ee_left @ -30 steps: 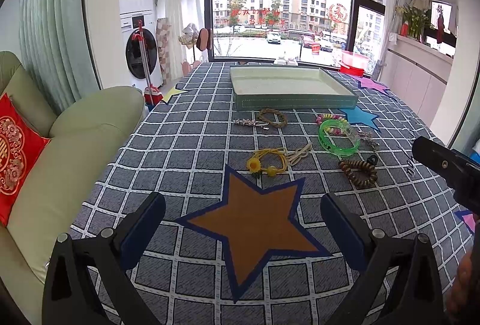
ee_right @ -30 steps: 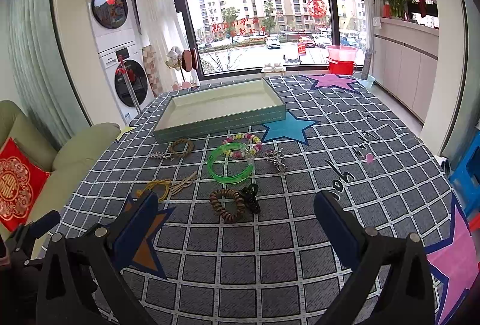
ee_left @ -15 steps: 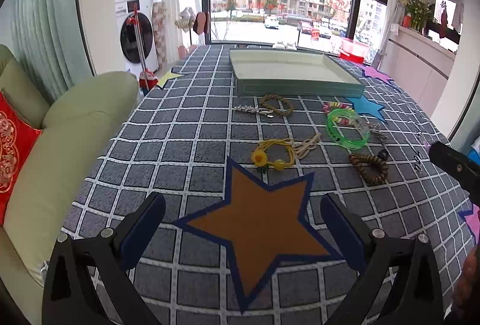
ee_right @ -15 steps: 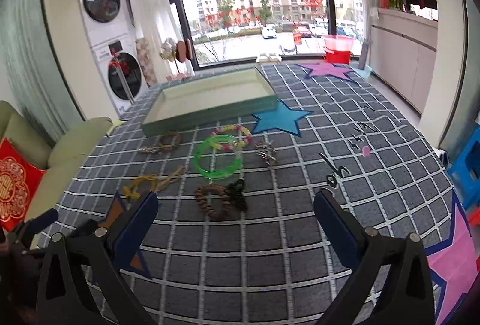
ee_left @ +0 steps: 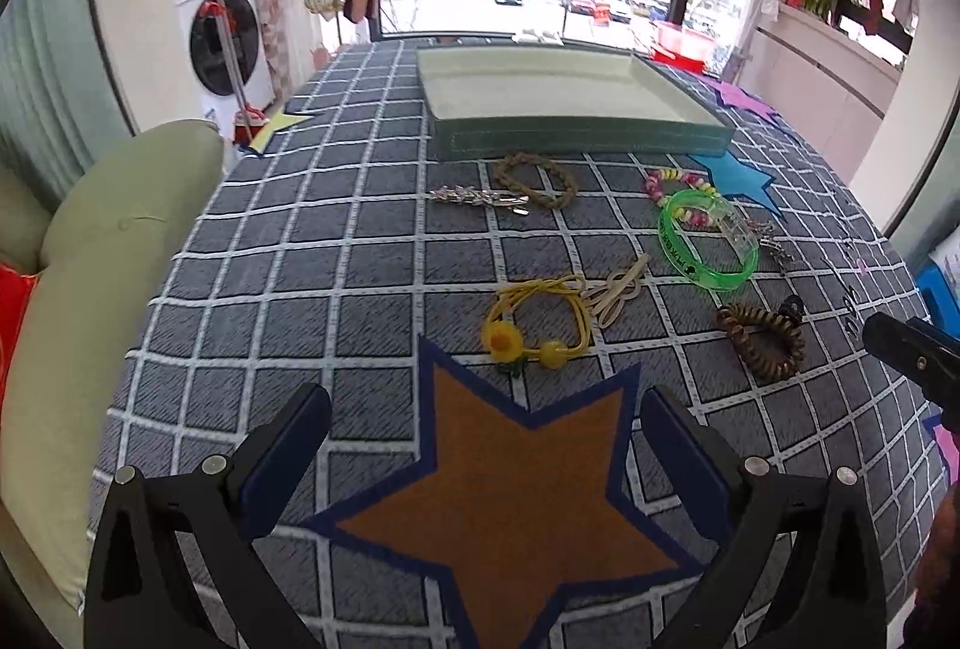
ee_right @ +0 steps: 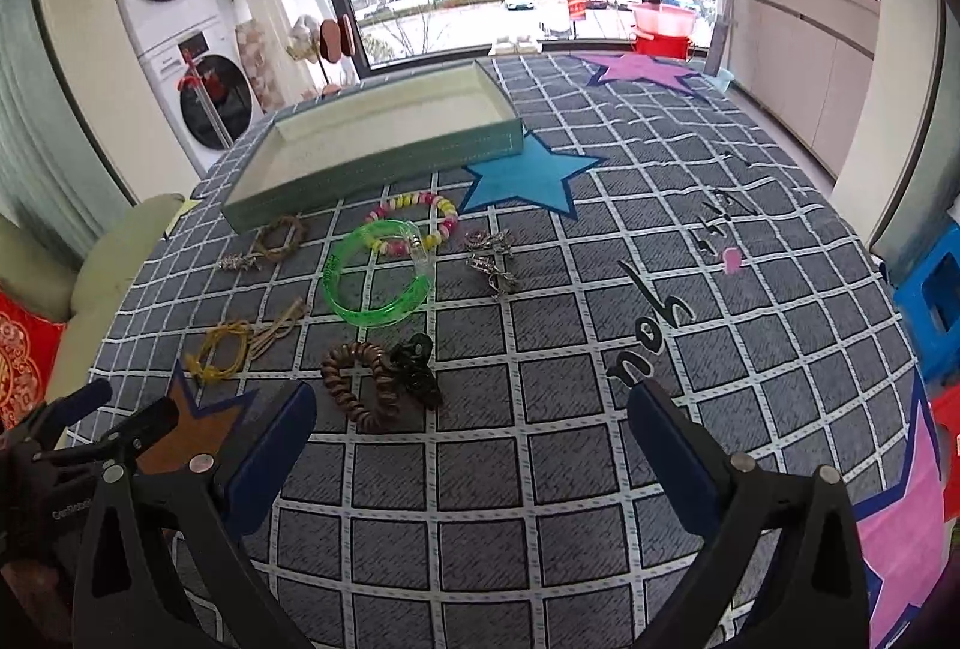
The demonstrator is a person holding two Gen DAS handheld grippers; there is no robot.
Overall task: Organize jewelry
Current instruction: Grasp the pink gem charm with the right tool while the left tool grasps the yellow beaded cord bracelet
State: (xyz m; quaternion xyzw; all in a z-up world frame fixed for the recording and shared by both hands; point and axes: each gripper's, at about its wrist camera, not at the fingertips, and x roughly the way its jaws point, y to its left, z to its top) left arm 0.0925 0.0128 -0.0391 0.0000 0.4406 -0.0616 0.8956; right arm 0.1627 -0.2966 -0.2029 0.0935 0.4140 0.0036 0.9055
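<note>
Jewelry lies loose on a grey checked cloth in front of an empty green tray (ee_left: 576,139) (ee_right: 384,169). There is a yellow hair tie (ee_left: 534,319) (ee_right: 219,349), a green bangle (ee_left: 705,244) (ee_right: 378,277), a brown coil tie (ee_left: 759,340) (ee_right: 360,385), a black claw clip (ee_right: 417,370), a bead bracelet (ee_right: 420,220), a braided brown ring (ee_left: 534,172) and a silver pin (ee_left: 477,196). My left gripper (ee_left: 480,445) is open above the orange star, just short of the yellow tie. My right gripper (ee_right: 471,439) is open near the coil tie.
A sofa arm (ee_left: 114,241) with a red cushion (ee_right: 24,349) borders the table's left side. Silver clips (ee_right: 489,259) lie right of the bangle. A blue stool (ee_right: 936,295) stands off the right edge. Washing machines and a window are behind.
Both grippers have moved forward and lower toward the jewelry, which now looks larger. Both stay open and nothing has been picked up.
</note>
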